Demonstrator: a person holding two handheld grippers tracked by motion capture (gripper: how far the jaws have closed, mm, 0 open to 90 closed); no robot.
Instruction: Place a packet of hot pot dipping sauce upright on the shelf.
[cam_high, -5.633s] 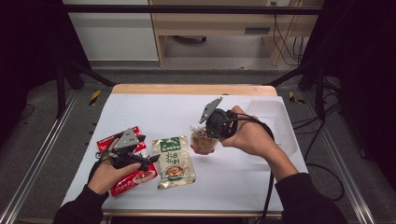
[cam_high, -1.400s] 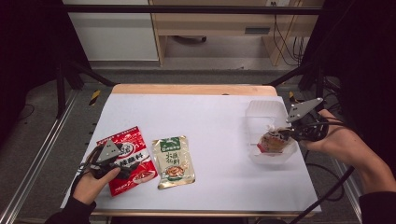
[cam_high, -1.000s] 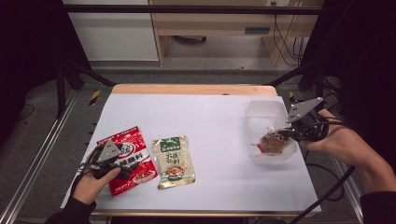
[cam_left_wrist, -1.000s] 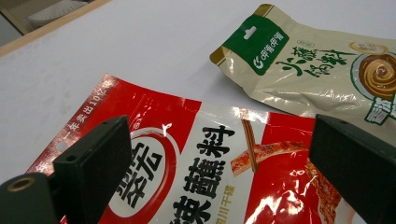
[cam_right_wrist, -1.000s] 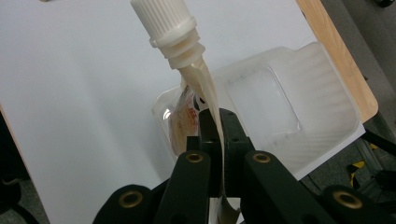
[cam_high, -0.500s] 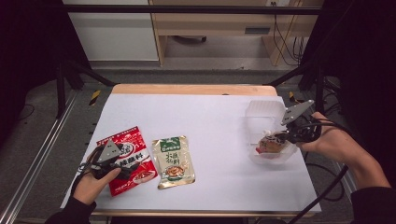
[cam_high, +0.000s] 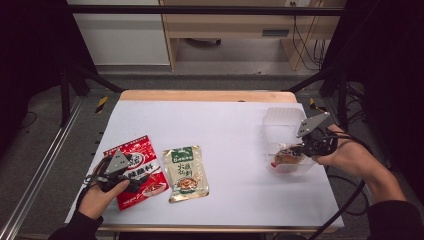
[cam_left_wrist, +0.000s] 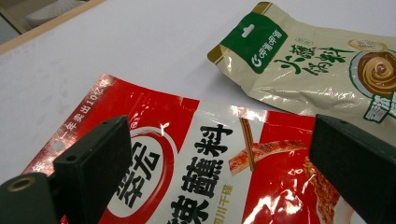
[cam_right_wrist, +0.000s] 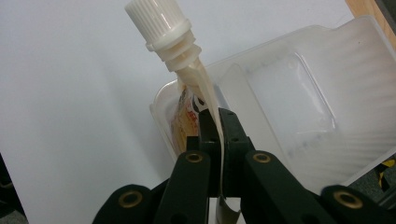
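While my left gripper stays open over the red packet, my right gripper (clamped on the spouted pouch) has sunk, lowering it into the clear tray below its jaws.

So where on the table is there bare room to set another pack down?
The broad white stretch between the green sauce pack and the clear plastic tray is free, as is the far strip along the wooden edge. It is crowded near-left around the red pack and at the tray.
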